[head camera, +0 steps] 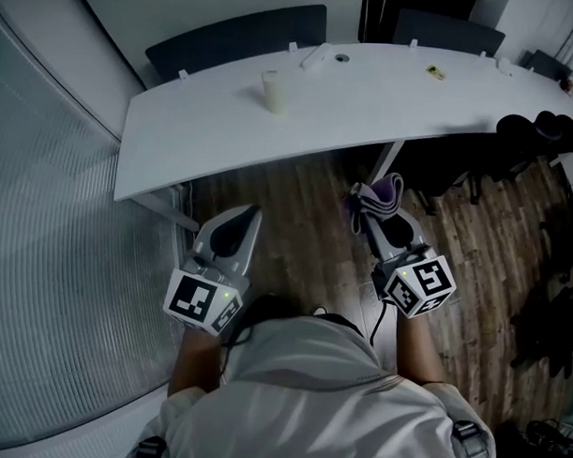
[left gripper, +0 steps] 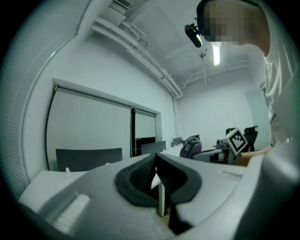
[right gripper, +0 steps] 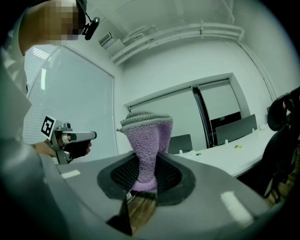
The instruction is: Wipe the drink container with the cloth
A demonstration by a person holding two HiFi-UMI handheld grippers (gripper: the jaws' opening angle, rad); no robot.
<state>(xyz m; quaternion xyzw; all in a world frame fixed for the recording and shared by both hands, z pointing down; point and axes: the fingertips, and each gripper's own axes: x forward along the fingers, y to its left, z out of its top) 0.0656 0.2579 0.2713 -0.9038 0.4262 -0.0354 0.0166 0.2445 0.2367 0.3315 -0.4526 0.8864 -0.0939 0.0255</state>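
A pale upright drink container (head camera: pixel 272 90) stands on the long white table (head camera: pixel 385 105), far ahead of both grippers. My right gripper (head camera: pixel 365 215) is shut on a folded purple cloth with grey edging (head camera: pixel 381 196), which sticks up out of the jaws in the right gripper view, cloth (right gripper: pixel 146 145). My left gripper (head camera: pixel 248 215) is shut with nothing between its jaws, held low over the wooden floor below the table's near edge. In the left gripper view its black pads (left gripper: pixel 143 177) meet.
Dark chairs (head camera: pixel 239 36) line the table's far side, and small items (head camera: pixel 435 73) lie on its far part. A black office chair (head camera: pixel 545 131) stands at the right. A frosted glass wall (head camera: pixel 51 262) runs along the left. The floor is wood plank.
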